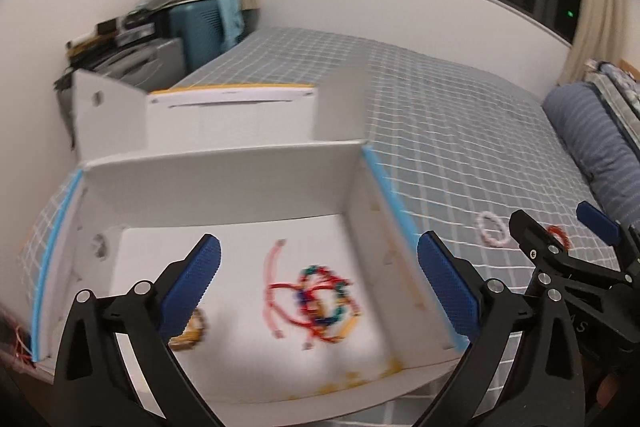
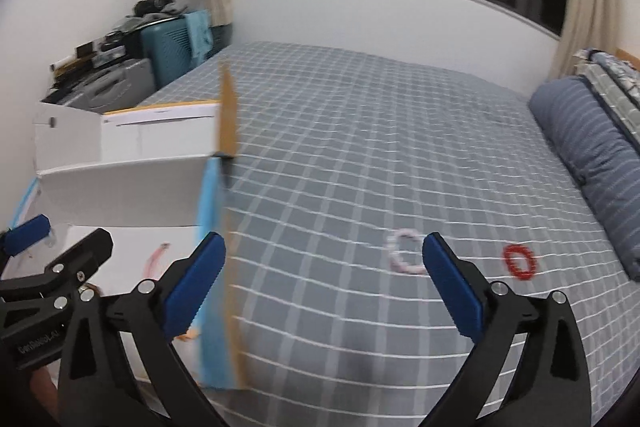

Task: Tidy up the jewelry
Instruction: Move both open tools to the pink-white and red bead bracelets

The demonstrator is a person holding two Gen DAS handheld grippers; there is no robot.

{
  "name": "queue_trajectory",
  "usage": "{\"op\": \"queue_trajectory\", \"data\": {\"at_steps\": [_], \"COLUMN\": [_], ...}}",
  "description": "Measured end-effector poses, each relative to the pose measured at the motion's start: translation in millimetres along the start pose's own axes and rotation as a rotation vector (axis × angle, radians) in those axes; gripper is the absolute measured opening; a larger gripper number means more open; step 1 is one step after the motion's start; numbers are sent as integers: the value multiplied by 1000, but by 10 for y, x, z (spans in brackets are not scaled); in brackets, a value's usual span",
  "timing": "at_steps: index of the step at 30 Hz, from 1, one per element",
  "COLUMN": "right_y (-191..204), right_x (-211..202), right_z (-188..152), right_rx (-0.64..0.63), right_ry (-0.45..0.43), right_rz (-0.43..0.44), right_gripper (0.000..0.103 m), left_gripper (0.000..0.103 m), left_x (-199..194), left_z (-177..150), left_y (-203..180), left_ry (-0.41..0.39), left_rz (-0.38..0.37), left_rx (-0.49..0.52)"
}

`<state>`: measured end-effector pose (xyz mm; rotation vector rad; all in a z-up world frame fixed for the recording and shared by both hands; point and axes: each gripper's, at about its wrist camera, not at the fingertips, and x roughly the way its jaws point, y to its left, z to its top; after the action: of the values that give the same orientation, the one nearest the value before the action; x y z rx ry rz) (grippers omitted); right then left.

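Note:
An open white cardboard box (image 1: 224, 183) sits on the checked bed. Inside lie a tangle of red, blue and green bracelets (image 1: 324, 303), a pink cord (image 1: 272, 267) and a gold bracelet (image 1: 192, 331). My left gripper (image 1: 320, 283) is open and empty above the box. On the bed to the right lie a pale pink bead bracelet (image 2: 402, 257) and a red bead bracelet (image 2: 519, 261). My right gripper (image 2: 324, 283) is open and empty, over the bed beside the box's right wall (image 2: 218, 267), near the pink bracelet. The right gripper also shows in the left wrist view (image 1: 560, 227).
The box's lid (image 1: 224, 119) stands up behind it. A blue striped pillow (image 2: 592, 155) lies along the bed's right side. A cluttered stack with a teal case (image 1: 196, 35) stands at the far left corner. The bedsheet (image 2: 360, 147) stretches ahead.

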<state>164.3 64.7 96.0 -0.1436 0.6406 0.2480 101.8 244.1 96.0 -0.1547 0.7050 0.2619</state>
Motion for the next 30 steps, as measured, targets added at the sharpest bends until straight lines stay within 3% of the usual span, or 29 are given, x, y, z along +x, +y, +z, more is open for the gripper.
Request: {"op": "queue_trajectory", "data": {"at_steps": [7,14,26,30], "right_y": [-758,-1543,-2477,-2763], "right_x": [118,414,1195,1483], "right_z": [-130,-202,-369,-504], "right_rx": [87,139,191,249], "right_ry": [15,83,233,300], "right_rz": [-60,-131,-182,-175], "right_gripper": [95,95,95,86], "left_gripper": [97,97,97,97], "left_x": [200,498,1499,1888], "left_z": [-8,16,216,170], "left_y": [-707,-1346,-2198,-2299], "left_ry": [33,54,166,210], "left_rz": [-39,-101,-145,-113], "left_rx": [92,140,194,208]}}
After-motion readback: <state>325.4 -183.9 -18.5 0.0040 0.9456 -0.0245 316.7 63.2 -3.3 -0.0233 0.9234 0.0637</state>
